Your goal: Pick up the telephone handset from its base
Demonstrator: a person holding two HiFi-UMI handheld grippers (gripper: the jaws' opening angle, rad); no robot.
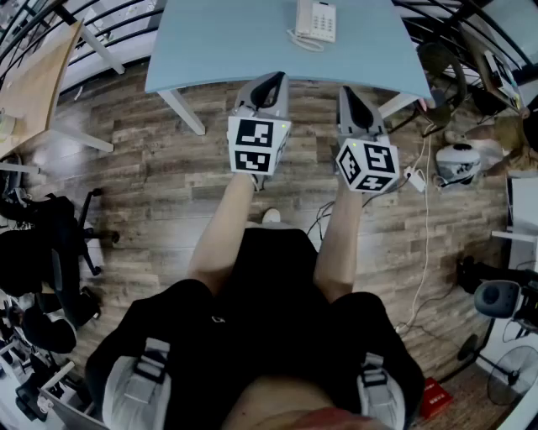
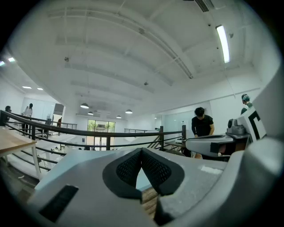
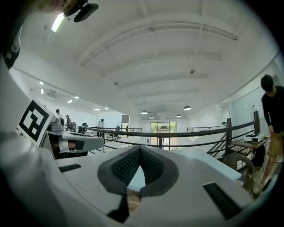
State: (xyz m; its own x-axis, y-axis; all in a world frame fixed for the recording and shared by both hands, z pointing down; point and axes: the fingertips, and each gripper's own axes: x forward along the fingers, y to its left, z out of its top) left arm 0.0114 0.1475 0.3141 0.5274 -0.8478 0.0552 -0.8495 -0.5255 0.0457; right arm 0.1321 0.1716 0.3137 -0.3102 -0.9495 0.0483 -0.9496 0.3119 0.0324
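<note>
A white telephone (image 1: 316, 21) sits at the far edge of the light blue table (image 1: 218, 42), with its handset (image 1: 304, 18) lying on the base's left side. Both grippers hang level over the wooden floor, short of the table's near edge and apart from the phone. My left gripper (image 1: 273, 81) is shut with nothing between its pads, and in its own view the tips (image 2: 142, 151) meet. My right gripper (image 1: 346, 91) is also shut and empty, its tips (image 3: 140, 149) touching. The phone shows in neither gripper view.
A wooden desk (image 1: 34, 80) stands at the left, black office chairs (image 1: 42, 252) below it. Cables (image 1: 423, 210) and a white device (image 1: 458, 163) lie on the floor at the right. A black railing (image 2: 88, 133) runs behind the table. A person (image 2: 202, 126) stands beyond it.
</note>
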